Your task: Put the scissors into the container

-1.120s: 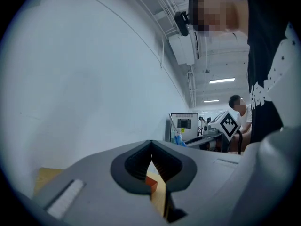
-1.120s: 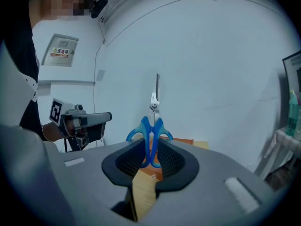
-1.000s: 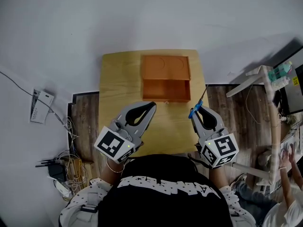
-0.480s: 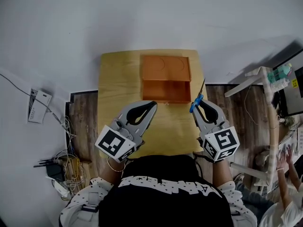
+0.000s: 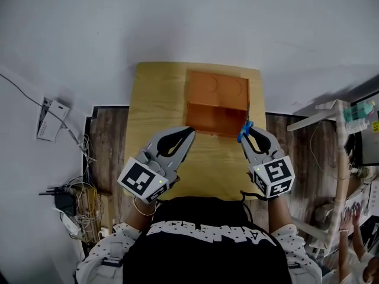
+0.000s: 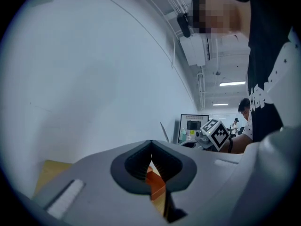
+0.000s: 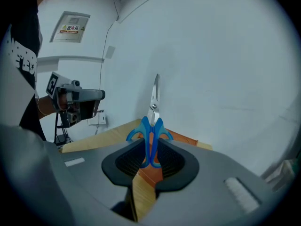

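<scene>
Scissors (image 5: 244,127) ride in our right hand, but we read the scene from the left. Our left hand-held gripper (image 5: 188,131) hangs over the near left part of the desk (image 5: 148,93), its jaws brought together on nothing. We judge it best kept there, out of the way.

In the middle, toward the far edge of the desk, sits the orange container (image 5: 217,90). Its near half looks like an open, deeper compartment, and that is where we would aim.

At the right, our right hand-held gripper (image 5: 244,136) is clamped on the blue handles of the scissors. The blades are closed and point away from us, near the container's near right corner and not yet over the opening.

To do this step well, we think we should:
- carry the scissors a little left and forward until the tip is above the compartment
- tip the blades downward and come low before letting go

Only the handles are pinched, so the long blades may swing. The point could also catch on the rim, so we would go slowly.
</scene>
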Demonstrator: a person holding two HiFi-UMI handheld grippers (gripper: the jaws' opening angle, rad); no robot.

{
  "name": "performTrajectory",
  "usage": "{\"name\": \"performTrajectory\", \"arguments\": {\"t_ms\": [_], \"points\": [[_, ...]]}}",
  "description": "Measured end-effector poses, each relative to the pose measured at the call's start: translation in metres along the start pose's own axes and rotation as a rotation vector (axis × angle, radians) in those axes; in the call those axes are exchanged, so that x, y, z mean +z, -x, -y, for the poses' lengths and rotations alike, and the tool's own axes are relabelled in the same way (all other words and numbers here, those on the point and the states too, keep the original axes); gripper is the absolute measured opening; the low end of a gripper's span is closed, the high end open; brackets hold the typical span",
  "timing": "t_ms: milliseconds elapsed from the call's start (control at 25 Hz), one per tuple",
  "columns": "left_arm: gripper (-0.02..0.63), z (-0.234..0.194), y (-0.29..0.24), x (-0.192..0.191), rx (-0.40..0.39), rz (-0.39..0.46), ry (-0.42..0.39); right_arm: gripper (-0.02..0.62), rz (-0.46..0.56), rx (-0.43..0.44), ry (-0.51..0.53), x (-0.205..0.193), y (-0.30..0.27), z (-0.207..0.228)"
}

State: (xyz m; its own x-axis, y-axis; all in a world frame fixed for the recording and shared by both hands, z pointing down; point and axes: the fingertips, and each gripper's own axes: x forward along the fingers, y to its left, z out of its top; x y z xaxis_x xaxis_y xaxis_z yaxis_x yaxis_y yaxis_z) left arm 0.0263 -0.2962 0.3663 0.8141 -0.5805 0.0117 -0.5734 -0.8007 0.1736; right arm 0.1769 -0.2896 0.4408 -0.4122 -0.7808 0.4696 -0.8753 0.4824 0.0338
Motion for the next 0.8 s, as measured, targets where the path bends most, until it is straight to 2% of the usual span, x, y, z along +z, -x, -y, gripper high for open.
{"name": "performTrajectory", "arguments": {"t_ms": [280, 400, 800], "points": [[0.002, -0.018, 0.003, -0.003, 0.054, -0.008, 0.017, 0.098, -0.103, 0.039, 0.088, -0.012, -0.033, 0.004], [0.002, -0.026, 0.004, -0.004, 0.073, -0.006, 0.024, 0.098, -0.115, 0.062, 0.112, -0.014, -0.046, 0.003], [0.002, -0.036, 0.001, -0.013, 0.086, -0.036, 0.025, 0.098, -0.238, 0.152, 0.232, -0.038, -0.078, -0.002]]}}
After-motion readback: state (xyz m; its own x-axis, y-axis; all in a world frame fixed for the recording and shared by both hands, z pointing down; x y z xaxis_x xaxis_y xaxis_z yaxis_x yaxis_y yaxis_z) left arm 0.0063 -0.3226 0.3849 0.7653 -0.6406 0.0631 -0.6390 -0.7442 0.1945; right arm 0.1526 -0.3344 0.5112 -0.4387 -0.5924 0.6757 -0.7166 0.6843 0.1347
